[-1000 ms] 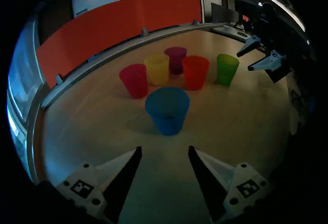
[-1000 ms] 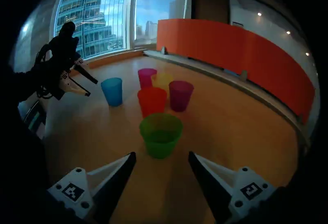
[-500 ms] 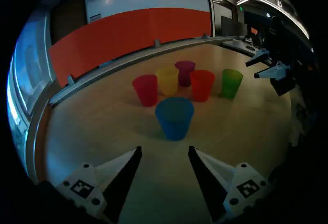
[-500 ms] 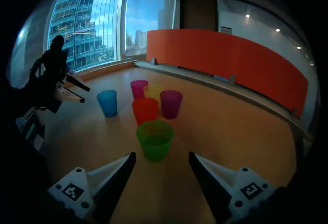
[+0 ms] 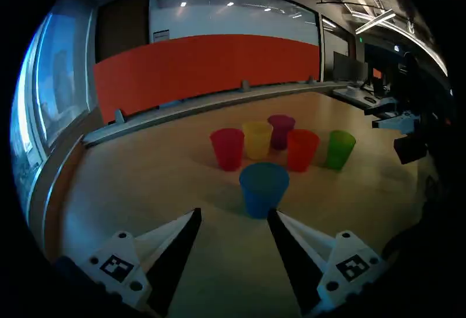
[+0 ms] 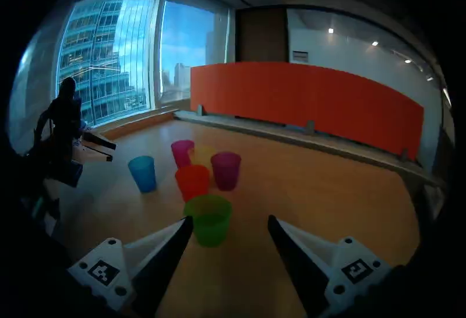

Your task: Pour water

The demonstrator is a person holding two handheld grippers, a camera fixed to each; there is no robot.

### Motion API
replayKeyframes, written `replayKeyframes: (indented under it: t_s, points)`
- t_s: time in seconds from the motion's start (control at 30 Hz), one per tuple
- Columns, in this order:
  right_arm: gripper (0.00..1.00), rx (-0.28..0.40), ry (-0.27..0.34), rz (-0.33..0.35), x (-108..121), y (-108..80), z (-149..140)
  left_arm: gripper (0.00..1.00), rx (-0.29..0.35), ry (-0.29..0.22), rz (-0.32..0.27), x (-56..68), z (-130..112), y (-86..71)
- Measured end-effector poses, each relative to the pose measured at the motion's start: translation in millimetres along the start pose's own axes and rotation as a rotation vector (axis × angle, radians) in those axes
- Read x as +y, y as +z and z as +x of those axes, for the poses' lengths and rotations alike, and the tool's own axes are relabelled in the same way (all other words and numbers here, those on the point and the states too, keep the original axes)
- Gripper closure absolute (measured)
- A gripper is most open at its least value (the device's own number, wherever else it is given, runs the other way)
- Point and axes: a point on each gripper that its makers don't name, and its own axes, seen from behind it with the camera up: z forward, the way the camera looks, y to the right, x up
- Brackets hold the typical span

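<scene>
Blue cup (image 5: 264,188) stands upright just ahead of left tongs (image 5: 233,213), centred on the gap. Fingers spread wide, gripping nothing. Right tongs (image 6: 230,220) likewise wide apart and empty. Green cup (image 6: 208,219) stands close ahead, toward its left finger.

Beyond blue cup from left tongs is a tight cluster: pink cup (image 5: 227,149), yellow cup (image 5: 257,139), purple cup (image 5: 281,130), orange cup (image 5: 302,149).

Left gripper view takes in dim desks with monitors (image 5: 349,67) far right, with right tongs beside them. Right gripper view takes in tall windows (image 6: 105,56) with glass towers outside, and left tongs in silhouette far left.

All cups are translucent plastic, tapered, with open tops. Table (image 5: 134,201) is pale smooth wood. Long orange wall panel (image 5: 204,64) runs behind it. Water in cups: cannot tell.
</scene>
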Motion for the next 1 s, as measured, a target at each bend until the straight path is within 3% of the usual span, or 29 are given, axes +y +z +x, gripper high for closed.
replayKeyframes:
  t_s: [0.2,0.57,0.77,1.0]
  points:
    - [0.01,0.074,0.017,-0.090,17,-1.6,19,0.16,0.087,-0.030,0.076,-17.0,19,-5.9]
    - [0.01,0.244,0.076,-0.322,63,-11.9,52,0.16,0.275,-0.069,0.235,-38.2,55,-24.1]
    - [0.01,0.315,0.080,-0.405,75,-21.7,66,0.16,0.381,-0.114,0.307,-47.2,77,-36.3]
    - [0.01,0.360,0.098,-0.474,84,-30.9,68,0.16,0.435,-0.178,0.357,-56.1,82,-43.2]
